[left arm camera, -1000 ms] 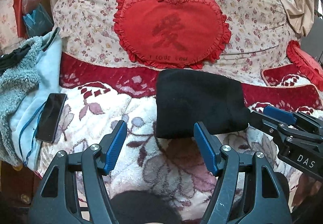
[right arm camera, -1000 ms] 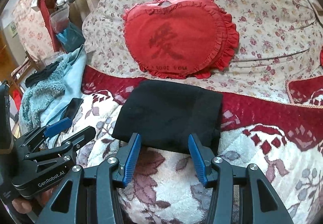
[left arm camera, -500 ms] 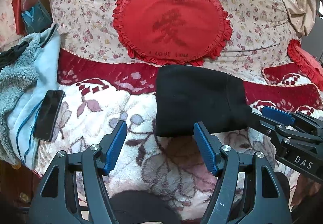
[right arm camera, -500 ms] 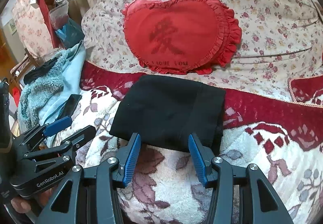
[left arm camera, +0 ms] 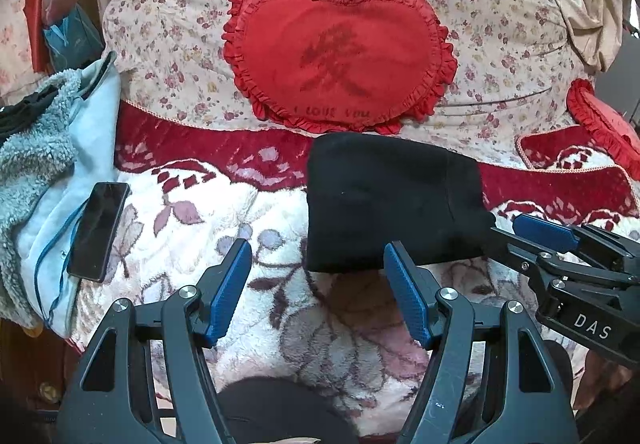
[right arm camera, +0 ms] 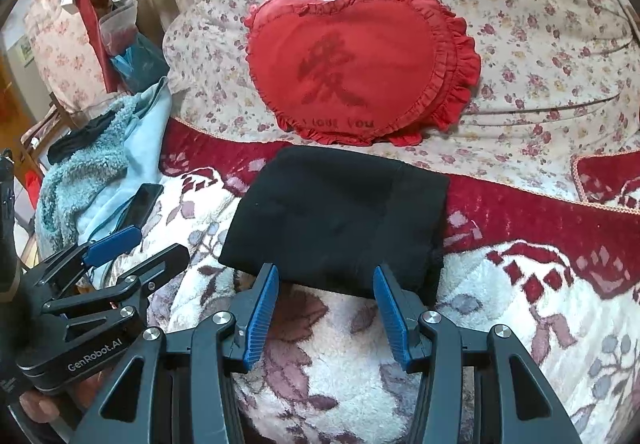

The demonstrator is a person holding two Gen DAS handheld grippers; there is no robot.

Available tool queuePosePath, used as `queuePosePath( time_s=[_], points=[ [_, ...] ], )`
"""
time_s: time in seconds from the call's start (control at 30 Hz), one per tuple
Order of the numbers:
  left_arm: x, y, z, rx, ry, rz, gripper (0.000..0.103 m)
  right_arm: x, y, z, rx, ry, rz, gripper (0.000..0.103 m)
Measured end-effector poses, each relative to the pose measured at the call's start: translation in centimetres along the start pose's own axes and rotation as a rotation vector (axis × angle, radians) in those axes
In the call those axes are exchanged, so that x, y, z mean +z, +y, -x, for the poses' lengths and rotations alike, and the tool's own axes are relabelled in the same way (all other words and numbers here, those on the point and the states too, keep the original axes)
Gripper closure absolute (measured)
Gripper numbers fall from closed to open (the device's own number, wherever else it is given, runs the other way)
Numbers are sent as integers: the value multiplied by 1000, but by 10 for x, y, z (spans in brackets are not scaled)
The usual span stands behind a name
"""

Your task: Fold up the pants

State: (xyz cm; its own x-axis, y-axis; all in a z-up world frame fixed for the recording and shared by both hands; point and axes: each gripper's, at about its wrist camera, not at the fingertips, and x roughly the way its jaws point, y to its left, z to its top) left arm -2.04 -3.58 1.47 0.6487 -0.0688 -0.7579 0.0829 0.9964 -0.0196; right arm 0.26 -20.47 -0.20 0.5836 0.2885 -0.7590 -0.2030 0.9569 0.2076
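The black pants (left arm camera: 392, 200) (right arm camera: 340, 224) lie folded into a compact rectangle on the fleecy floral blanket (left arm camera: 248, 228) (right arm camera: 500, 304), just below a red heart pillow. My left gripper (left arm camera: 318, 256) hovers open near the pants' front left corner, with nothing between its blue pads. My right gripper (right arm camera: 326, 276) is open too, its fingertips just short of the pants' front edge. In the left wrist view the right gripper (left arm camera: 516, 232) reaches in from the right beside the pants' right corner. The left gripper (right arm camera: 136, 240) appears at the lower left of the right wrist view.
A red heart pillow (left arm camera: 340, 64) (right arm camera: 360, 68) leans on a floral cushion behind the pants. A black phone (left arm camera: 98, 230) (right arm camera: 140, 204) with a blue cable lies on a light blue fleece garment (left arm camera: 44, 172) at the left. Another red pillow (left arm camera: 600, 124) sits at the right.
Both views have tilted very slightly, so the scene sits a little lower in the frames. The pants and both grippers' openings look the same.
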Motion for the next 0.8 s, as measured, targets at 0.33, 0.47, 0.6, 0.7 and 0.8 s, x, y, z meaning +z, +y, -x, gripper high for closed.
queuePosePath(
  time_s=[0.33, 0.47, 0.6, 0.7, 0.8],
  points=[
    [-1, 0, 2, -2, -1, 3, 34, -2, 2, 0, 3, 9, 4, 55],
    [-1, -1, 3, -7, -2, 6, 34, -3, 1, -2, 2, 14, 4, 55],
    [-2, -2, 6, -26, -23, 10, 34, -4, 0, -4, 3, 18, 1, 55],
    [-1, 2, 10, -31, -59, 22, 34, -4, -2, -7, 3, 21, -1, 55],
    [1, 6, 9, -19, -77, 15, 34, -1, -10, -8, -19, 11, 6, 55]
  ],
)
